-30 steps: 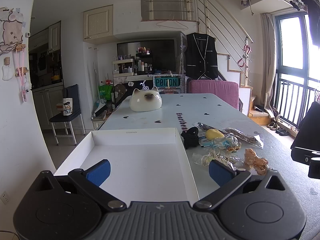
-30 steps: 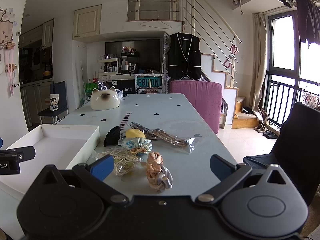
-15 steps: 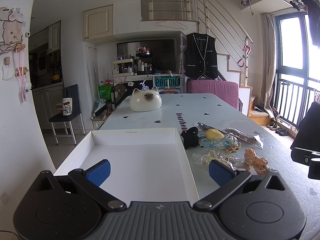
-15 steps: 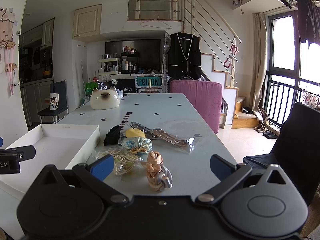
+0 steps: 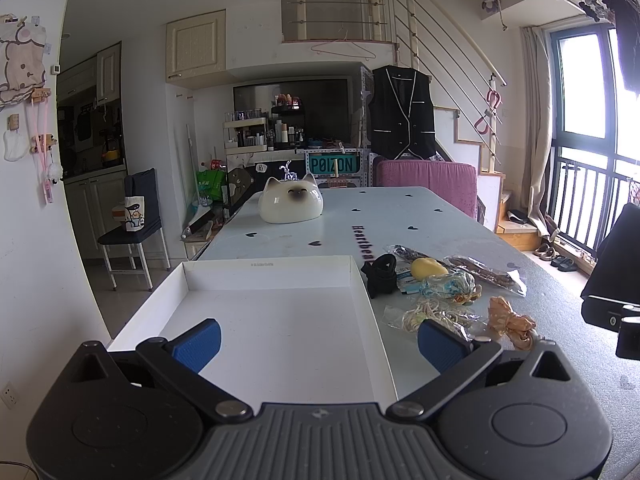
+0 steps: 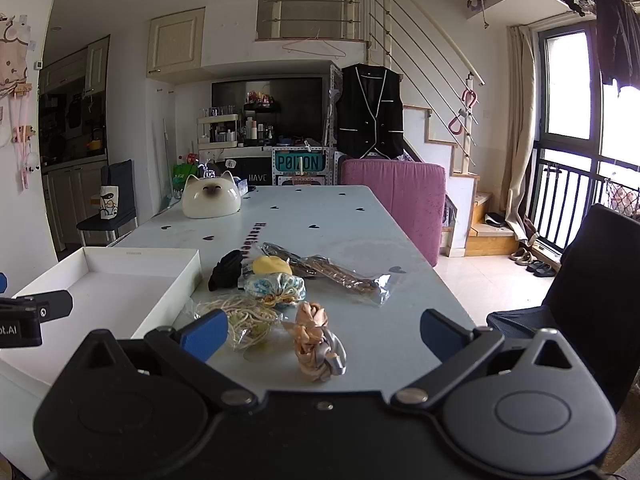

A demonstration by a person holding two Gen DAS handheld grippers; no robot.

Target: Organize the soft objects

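Both grippers, left (image 5: 316, 338) and right (image 6: 322, 330), wide open, empty | soft objects (image 6: 320, 342) piled beside white box (image 5: 272, 280) (nothing inside) | step: first pick | next: close on peach scrunchie.

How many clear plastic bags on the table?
2. A long bag with brown contents lies at the far right of the pile; a bag of cream cord lies beside the white box. More may be hidden.
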